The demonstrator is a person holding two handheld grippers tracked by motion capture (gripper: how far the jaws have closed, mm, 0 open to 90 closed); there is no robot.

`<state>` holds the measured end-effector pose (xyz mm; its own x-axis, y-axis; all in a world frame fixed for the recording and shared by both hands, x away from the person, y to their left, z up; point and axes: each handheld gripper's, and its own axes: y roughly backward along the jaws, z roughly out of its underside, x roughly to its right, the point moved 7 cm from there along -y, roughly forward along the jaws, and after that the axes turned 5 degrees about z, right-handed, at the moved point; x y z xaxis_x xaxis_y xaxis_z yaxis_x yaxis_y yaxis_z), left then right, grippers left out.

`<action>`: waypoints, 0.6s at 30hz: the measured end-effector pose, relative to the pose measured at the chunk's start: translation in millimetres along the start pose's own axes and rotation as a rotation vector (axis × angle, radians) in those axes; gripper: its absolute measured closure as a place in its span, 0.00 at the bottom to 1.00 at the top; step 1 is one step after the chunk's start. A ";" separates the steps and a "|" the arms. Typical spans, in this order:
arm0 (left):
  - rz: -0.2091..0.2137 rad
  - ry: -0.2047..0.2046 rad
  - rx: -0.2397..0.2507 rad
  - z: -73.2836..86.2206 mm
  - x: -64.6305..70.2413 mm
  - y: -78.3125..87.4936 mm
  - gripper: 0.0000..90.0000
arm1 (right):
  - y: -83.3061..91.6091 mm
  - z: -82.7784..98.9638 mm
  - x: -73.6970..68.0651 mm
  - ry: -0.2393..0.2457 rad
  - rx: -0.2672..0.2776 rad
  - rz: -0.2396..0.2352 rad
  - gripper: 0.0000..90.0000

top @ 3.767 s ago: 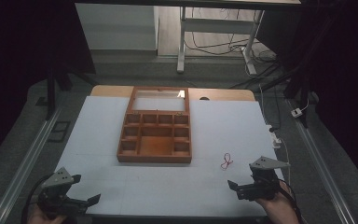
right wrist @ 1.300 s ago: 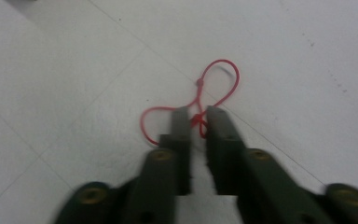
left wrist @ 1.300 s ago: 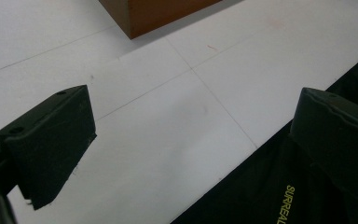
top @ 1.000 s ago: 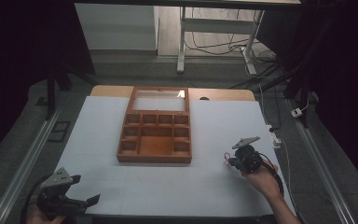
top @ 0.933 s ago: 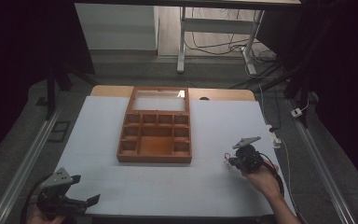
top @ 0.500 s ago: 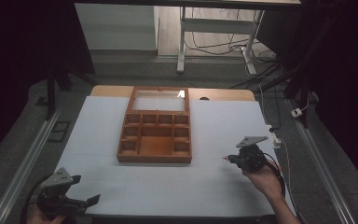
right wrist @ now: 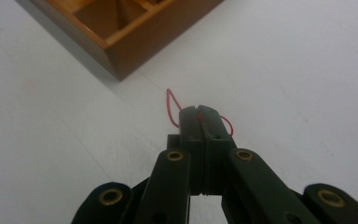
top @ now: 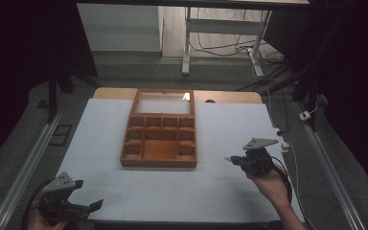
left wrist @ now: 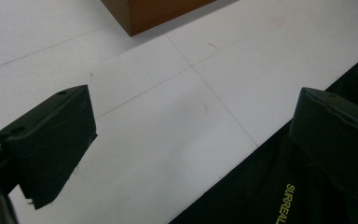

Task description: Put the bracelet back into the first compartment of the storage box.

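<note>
Since the earliest frame the right gripper (top: 234,160) has gone out from the near right edge of the table to where the red string (right wrist: 173,108) lay, and has drawn back a little from its farthest reach; the string no longer lies loose on the table. The left gripper (top: 92,207) has barely shifted at the near left corner.

Right gripper view: jaws pressed fully together, thin red loops poking out either side of the tips, so it's pinching the string. Whether the string is clear of the white table top (top: 220,124) or just brushing it, can't tell. It sits near the front right corner of the wooden compartment box (top: 159,139), apart from it, not touching.

Left gripper view: jaws spread wide, nothing between them, hovering over the table's near edge, with a corner of the box at top.

Step in hand, my read: pick done, carry to the box starting. The box lid is open and propped back, and the compartments look empty from above.

Next move calls for lifting enough to clear the box's front wall, swinging left over a compartment, then releasing. The string is light and limp, so it may cling to a jaw or drape over a divider; release low inside a cell. The left gripper looks idle and could steady the box if needed.
</note>
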<state>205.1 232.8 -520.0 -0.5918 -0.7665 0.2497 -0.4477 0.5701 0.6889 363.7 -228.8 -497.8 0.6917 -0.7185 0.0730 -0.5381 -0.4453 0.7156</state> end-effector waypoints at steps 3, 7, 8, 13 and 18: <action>-0.002 -0.002 -0.005 0.1 -0.1 -0.1 0.01 | 4.5 -8.0 -2.5 -0.012 0.038 -0.014 0.99; -0.001 -0.001 -0.002 0.1 -0.3 -0.1 0.01 | 7.8 -16.6 -4.9 -0.009 0.065 -0.020 0.99; 0.000 0.001 -0.002 0.2 -0.2 0.0 0.01 | 8.3 -18.3 -5.7 -0.009 0.067 -0.023 0.99; -0.002 0.002 0.001 -0.1 -0.6 -0.2 0.01 | 9.4 -29.3 -9.9 -0.003 0.087 -0.047 0.99; 0.001 0.002 0.001 0.0 -0.5 0.1 0.01 | 9.8 -44.0 -16.3 0.020 0.102 -0.066 0.99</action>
<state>205.4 233.2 -520.0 -0.5908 -0.7666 0.2517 -0.4475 0.5709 0.6883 368.3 -198.0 -461.4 0.7359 -0.6758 0.0427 -0.5367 -0.5437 0.6453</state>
